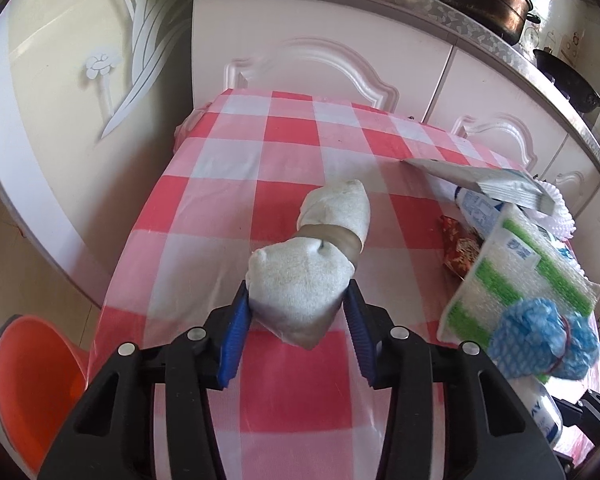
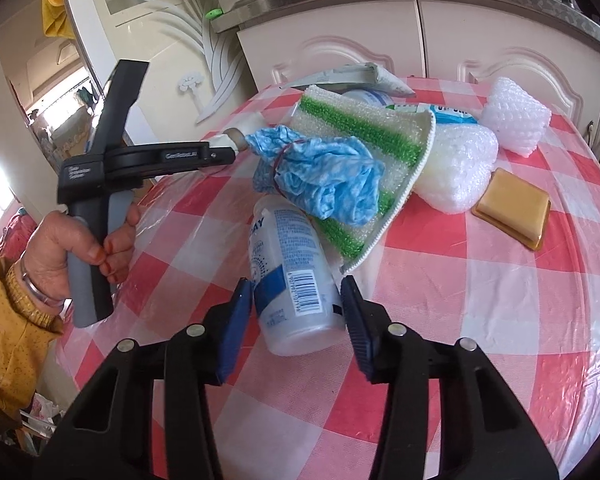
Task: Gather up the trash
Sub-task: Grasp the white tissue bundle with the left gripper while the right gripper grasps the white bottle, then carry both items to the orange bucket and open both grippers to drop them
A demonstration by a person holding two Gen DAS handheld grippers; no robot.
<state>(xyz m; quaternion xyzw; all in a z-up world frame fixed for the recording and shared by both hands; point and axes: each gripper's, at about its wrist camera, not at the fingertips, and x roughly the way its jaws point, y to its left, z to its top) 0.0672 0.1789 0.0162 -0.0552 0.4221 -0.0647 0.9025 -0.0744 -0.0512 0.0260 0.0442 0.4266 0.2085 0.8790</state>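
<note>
On the checkered table (image 1: 260, 152), mid-grab: left gripper (image 1: 296, 312) clamped on a taped white rag (image 1: 300, 280), right gripper (image 2: 296, 316) pinching a plastic bottle (image 2: 292, 272) lying by the pile. Next up, probably lifting both toward the orange bin (image 1: 32, 380), without snagging that blue cloth (image 2: 324, 176).

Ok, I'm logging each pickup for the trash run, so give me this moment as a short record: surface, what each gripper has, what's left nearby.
surface: red-and-white checked tablecloth
left gripper: pads closed on the white cloth bundle
right gripper: pads against the white plastic bottle, which lies on its side
nearby: blue cloth wad on green-striped bubble mailer; bubble wrap; tan square lid
off table: orange bin, left view only
</note>
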